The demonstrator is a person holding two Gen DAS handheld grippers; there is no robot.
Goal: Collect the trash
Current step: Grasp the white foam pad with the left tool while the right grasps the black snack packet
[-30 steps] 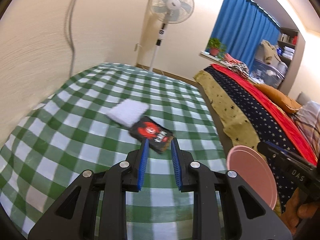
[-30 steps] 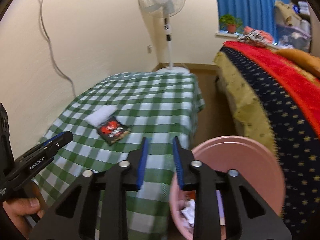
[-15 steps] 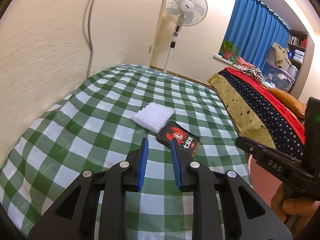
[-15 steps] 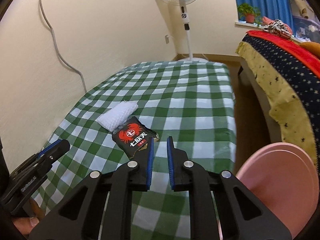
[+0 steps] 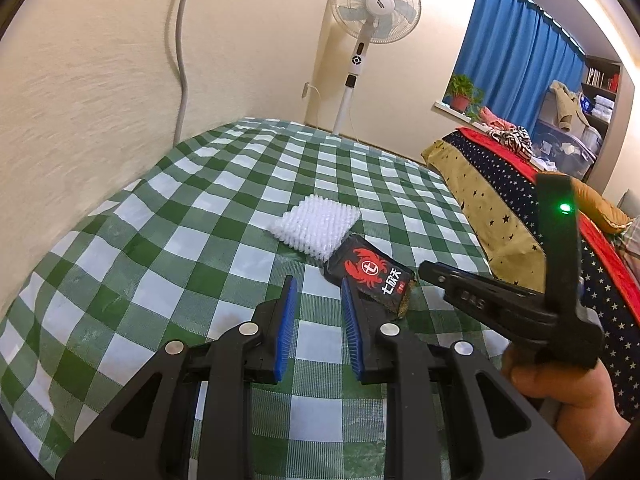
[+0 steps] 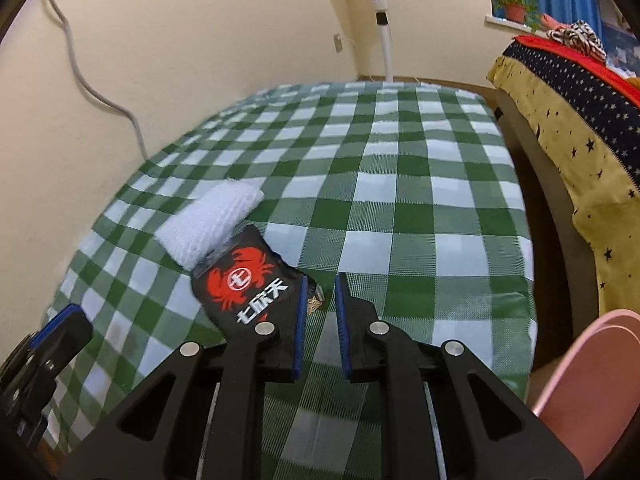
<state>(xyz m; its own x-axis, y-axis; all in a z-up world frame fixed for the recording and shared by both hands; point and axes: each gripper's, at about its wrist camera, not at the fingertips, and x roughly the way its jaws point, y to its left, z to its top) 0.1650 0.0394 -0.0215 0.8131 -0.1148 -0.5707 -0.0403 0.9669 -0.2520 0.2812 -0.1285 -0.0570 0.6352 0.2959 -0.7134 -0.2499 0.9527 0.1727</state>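
Right gripper [image 6: 320, 292] has reached the black snack packet [image 6: 244, 284], jaws narrowly apart, empty.

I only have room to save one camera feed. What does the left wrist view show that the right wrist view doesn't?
Only the left wrist view shows the fan head, the bookshelf and the hand holding the right tongs. Only the right wrist view shows the pink bin past the table's edge. Both share the checked tablecloth, the black crab snack packet, the white foam net touching it, and the bed.
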